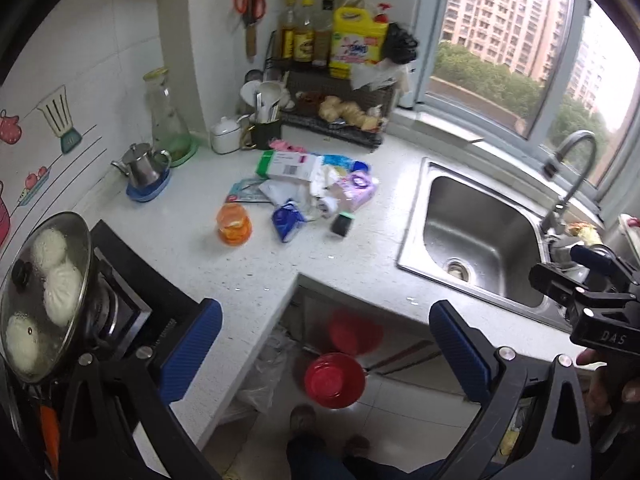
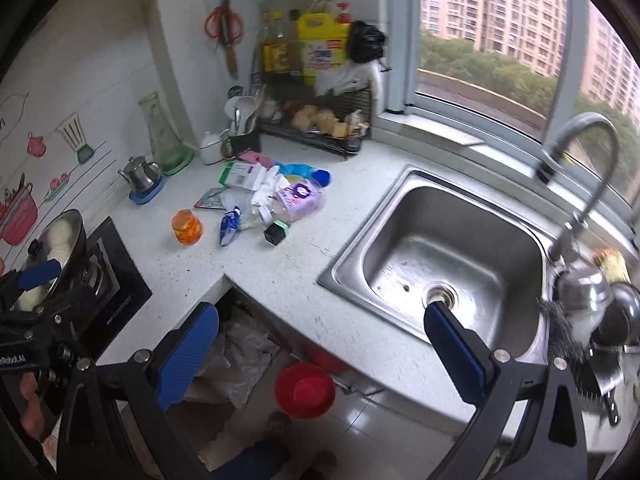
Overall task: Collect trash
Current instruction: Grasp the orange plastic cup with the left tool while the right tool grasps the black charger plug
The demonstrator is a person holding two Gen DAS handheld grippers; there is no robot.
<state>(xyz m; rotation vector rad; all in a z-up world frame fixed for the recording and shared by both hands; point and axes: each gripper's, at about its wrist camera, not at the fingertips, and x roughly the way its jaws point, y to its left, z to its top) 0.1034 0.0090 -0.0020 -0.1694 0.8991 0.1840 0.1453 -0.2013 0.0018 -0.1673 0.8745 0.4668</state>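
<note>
A heap of trash lies on the white counter (image 1: 256, 264) near the corner: a white and green box (image 1: 286, 165), a purple packet (image 1: 356, 188), a blue wrapper (image 1: 287, 220), a small black and green box (image 1: 341, 224) and an orange plastic cup (image 1: 235, 225). The same heap shows in the right wrist view, with the purple packet (image 2: 298, 200) and the orange cup (image 2: 186, 227). My left gripper (image 1: 326, 344) is open, well short of the heap, over the counter's inner corner. My right gripper (image 2: 320, 344) is open too, above the counter's front edge by the sink. Both hold nothing.
A steel sink (image 2: 440, 256) with a curved tap (image 2: 580, 168) lies right of the heap. A lidded pan with buns (image 1: 44, 296) sits on the black stove at left. A red bowl (image 1: 334, 380) stands on the floor under the counter, beside a clear plastic bag (image 2: 240, 352).
</note>
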